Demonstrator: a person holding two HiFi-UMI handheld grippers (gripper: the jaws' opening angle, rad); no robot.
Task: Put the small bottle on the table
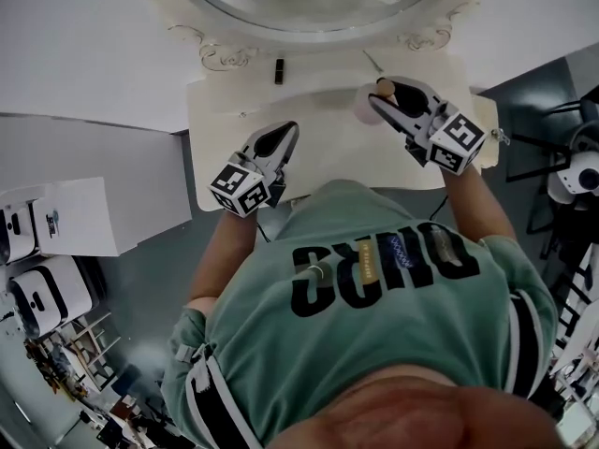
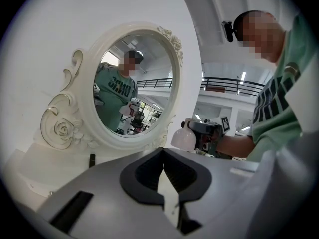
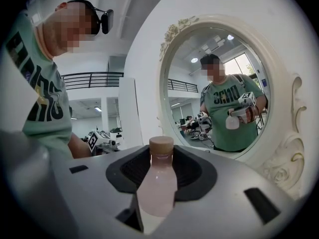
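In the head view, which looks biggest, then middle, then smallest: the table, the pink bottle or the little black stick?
1. table, biggest by far
2. pink bottle, middle, though partly hidden
3. little black stick, smallest

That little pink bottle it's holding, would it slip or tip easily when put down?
The small bottle looks smooth and glossy, so probably a bit slippery, though the right gripper's fingers clamp its sides. It is slim and taller than wide, so it may tip if set down tilted. Its round body would likely roll if it fell.
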